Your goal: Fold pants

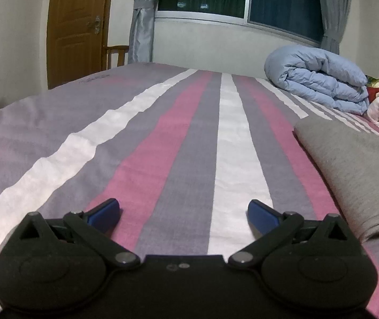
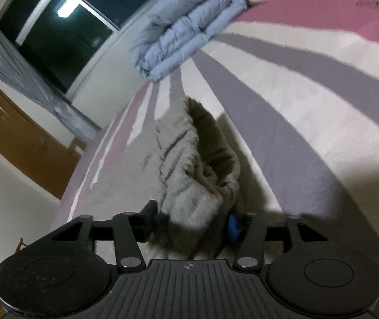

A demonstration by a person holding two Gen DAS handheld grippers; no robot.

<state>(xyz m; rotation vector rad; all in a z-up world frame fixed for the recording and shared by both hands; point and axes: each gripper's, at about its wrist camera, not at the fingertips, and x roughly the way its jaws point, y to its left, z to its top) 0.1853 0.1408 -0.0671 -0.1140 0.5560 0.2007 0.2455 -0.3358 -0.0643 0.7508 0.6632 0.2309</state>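
Grey pants [image 2: 189,175]; bedsheet [image 1: 178,143] striped pink, grey, white; pale blue duvet [image 1: 319,79]; brown door [image 1: 80,24]

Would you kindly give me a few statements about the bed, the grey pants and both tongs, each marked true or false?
1. The left tongs are open with nothing between them. True.
2. The grey pants sit between the right tongs. True.
3. The blue duvet is spread flat over the bed. False: it lies folded in a bundle near the window.
4. The bedsheet is plain white. False: it has pink, grey and white stripes.
5. The left tongs grip the pants. False: the pants lie to their right, untouched.
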